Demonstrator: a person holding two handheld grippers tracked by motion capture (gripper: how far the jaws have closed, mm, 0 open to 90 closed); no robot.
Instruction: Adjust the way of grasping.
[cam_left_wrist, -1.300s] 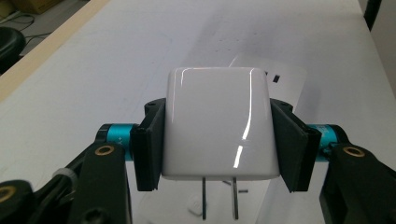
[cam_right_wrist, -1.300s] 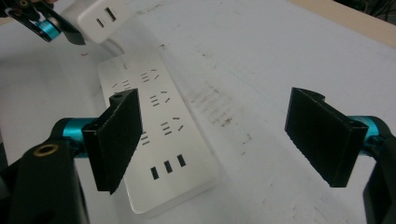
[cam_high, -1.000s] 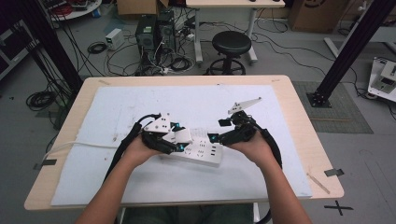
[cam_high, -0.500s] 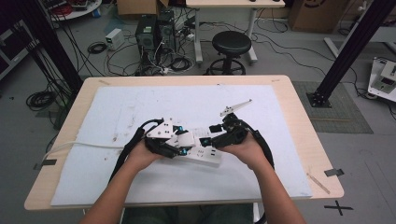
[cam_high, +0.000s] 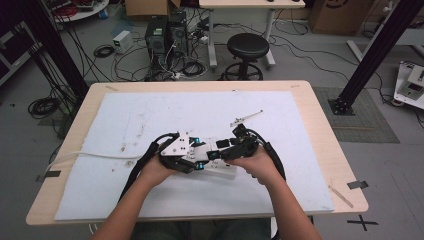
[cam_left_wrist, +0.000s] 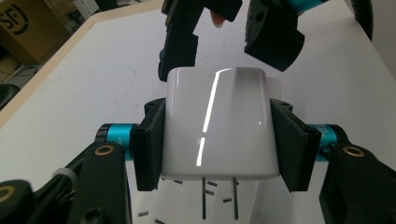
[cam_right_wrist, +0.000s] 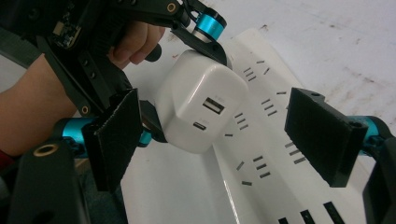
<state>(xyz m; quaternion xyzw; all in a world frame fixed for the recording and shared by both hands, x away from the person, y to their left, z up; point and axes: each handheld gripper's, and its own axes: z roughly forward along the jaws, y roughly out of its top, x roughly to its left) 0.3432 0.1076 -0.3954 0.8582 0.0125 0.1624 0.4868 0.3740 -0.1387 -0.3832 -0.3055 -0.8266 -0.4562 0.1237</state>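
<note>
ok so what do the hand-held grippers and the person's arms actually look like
Each hand-held gripper is black, with flat rectangular jaw pads on teal metal collars and brass-coloured pivot pins. The left hand-held gripper carries a grey three-cornered plate on top; the right hand-held gripper looks the same black build. A thick black cable trails from each. The forearms are bare, no sleeves visible.

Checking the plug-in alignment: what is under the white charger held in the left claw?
The white charger, clamped in the left claw, has two prongs over the slotted white power strip. The slots directly beneath it are covered.
</note>
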